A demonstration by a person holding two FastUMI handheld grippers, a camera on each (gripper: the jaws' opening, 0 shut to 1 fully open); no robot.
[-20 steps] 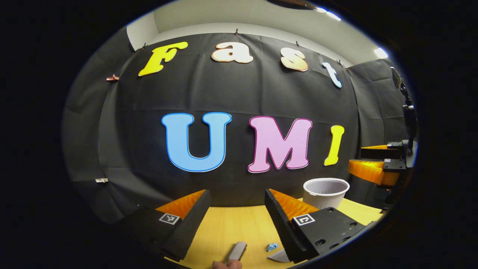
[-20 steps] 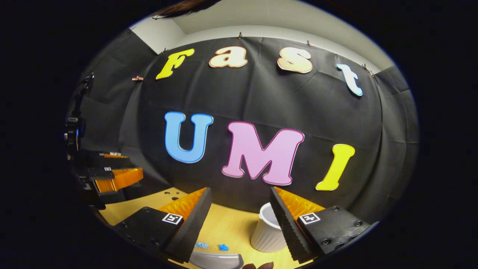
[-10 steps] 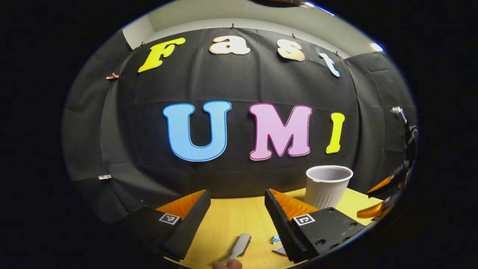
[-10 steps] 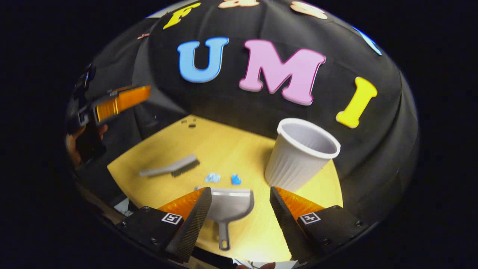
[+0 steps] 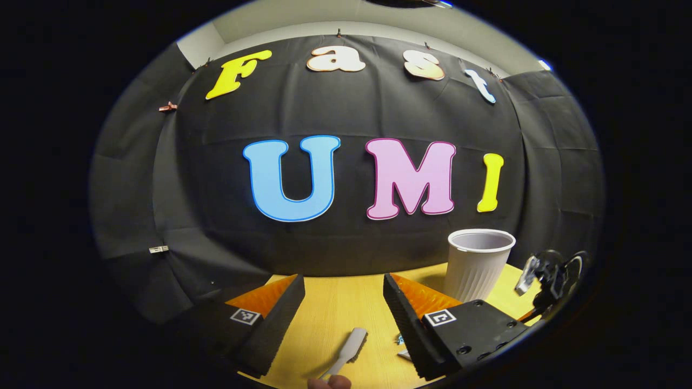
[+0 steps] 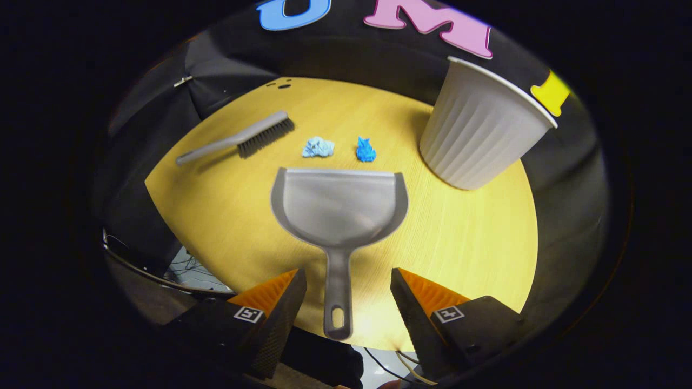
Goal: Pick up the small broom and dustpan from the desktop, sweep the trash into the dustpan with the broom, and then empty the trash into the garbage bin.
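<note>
In the right gripper view we've got the right gripper [image 6: 348,292] with its jaws spread wide and nothing between them except air. The dustpan's handle runs right up the gap, but neither finger touches it. The dustpan [image 6: 339,208] lies flat on the yellow wooden counter [image 6: 470,243], open mouth facing away from us. Just past its front lip sit two bits of trash: a pale blue crumpled scrap [image 6: 318,147] and a brighter blue one [image 6: 365,151], close together but apart. Off to the left of those lies the small broom [image 6: 238,140], bristles toward the scraps, handle pointing out to the counter's left edge. To the right stands the garbage bin [image 6: 481,129], a ribbed white cup-shaped thing, upright, near the dustpan but clear of it.

Over in the left gripper view, our left gripper [image 5: 344,302] is wide open too and holding nothing. The broom [image 5: 348,348] lies on the counter low between the fingers, untouched. The bin [image 5: 478,265] stands off to the right, beyond the right finger.
</note>
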